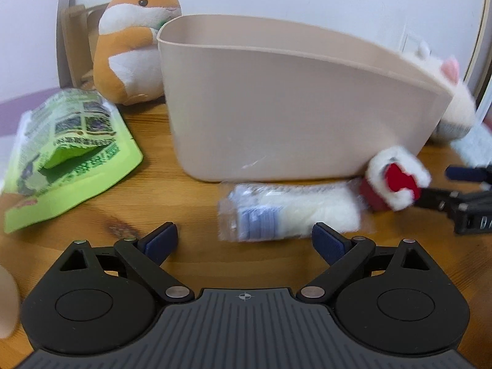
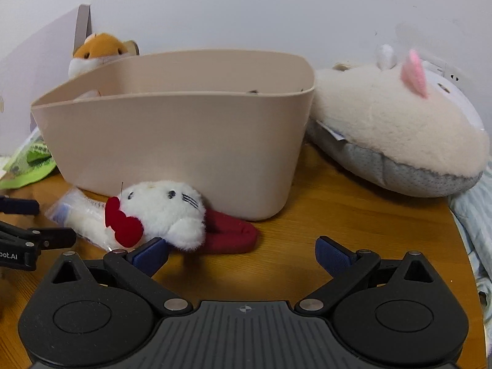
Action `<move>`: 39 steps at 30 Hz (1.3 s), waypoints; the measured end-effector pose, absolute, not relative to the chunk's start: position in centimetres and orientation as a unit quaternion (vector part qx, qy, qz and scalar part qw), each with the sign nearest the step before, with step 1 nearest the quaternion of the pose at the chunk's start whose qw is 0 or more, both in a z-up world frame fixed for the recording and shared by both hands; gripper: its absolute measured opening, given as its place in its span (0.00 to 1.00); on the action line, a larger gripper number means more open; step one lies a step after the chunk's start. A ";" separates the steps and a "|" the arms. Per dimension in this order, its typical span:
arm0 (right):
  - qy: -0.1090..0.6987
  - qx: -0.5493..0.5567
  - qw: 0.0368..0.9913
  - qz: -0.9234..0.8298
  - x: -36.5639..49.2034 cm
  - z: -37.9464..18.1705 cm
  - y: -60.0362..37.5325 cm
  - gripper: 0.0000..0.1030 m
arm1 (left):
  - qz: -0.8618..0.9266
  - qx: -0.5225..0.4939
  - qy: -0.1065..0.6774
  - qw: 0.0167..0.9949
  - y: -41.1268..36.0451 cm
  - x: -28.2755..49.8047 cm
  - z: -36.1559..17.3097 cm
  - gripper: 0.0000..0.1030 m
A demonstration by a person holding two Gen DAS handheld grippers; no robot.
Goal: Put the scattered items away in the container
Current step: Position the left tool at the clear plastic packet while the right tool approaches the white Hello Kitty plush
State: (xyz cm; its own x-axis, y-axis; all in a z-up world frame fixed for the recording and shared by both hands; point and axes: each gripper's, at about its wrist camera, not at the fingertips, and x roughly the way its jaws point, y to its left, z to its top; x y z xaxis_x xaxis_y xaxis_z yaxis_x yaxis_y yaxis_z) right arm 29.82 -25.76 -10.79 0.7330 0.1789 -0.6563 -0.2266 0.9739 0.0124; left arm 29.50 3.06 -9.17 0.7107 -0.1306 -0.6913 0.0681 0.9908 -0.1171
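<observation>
Beige plastic forms the container [image 2: 172, 141], an open tub standing upright on the wooden table [image 2: 353, 230]. What lies inside it cannot be made out from either view.

Left gripper [image 1: 245, 240]: jaws spread wide, nothing between them. It hangs above the table edge, facing the tub's long wall.

Right gripper [image 2: 241, 256]: jaws likewise spread wide and holding nothing. Its left pad sits just beside the white cat plush [image 2: 166, 209]; contact cannot be confirmed. In the left wrist view this gripper enters from the right, blurred.

Items outside the container:
- White cat plush with a red bow, on a dark red base, lying on the table against the tub's near wall.
- Clear plastic packet [image 1: 289, 212] with white contents and a blue label, flat on the table just before the tub, touching the cat plush on its bow side.
- Green printed pouch [image 1: 70, 150], lying left of the tub, apart from it.
- Orange and white hamster plush [image 1: 135, 43], upright behind the tub's left end.
- Large cream plush [image 2: 396, 126] with a pink ear and grey speckled underside, resting at the tub's right end, touching or nearly touching its rim.
</observation>
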 end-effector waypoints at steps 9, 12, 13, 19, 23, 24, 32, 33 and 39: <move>0.337 -0.038 0.926 0.167 29.7 -10.2 -23.2 1.00 | -0.037 -0.072 0.377 0.923 2.8 31.3 -9.3 0.93; 0.339 -0.032 0.929 0.144 30.2 -10.5 -23.5 1.00 | -0.028 -0.071 0.378 0.923 3.0 31.4 -9.3 0.93; 0.339 -0.030 0.931 0.134 30.2 -10.5 -23.9 1.00 | -0.027 -0.069 0.378 0.923 3.1 31.3 -9.3 0.93; 0.346 -0.028 0.933 0.093 29.7 -10.4 -27.6 1.00 | -0.017 -0.060 0.378 0.924 4.0 30.7 -9.1 0.93; 0.352 -0.018 0.932 0.087 29.3 -10.3 -29.5 1.00 | -0.060 -0.041 0.361 0.930 3.9 30.0 -8.1 0.93; 0.351 -0.018 0.932 0.088 29.1 -10.2 -29.8 1.00 | -0.070 -0.032 0.351 0.933 3.4 29.6 -7.5 0.93; 0.341 -0.013 0.936 0.085 27.8 -10.0 -30.4 1.00 | -0.154 0.022 0.357 0.921 -0.5 32.3 -6.2 0.94; 0.341 -0.014 0.936 0.085 27.6 -10.0 -30.2 1.00 | -0.155 0.023 0.366 0.918 -0.9 32.6 -6.5 0.94; 0.338 -0.012 0.937 0.092 26.7 -9.9 -29.8 1.00 | -0.120 0.061 0.398 0.907 -1.8 33.5 -8.5 0.94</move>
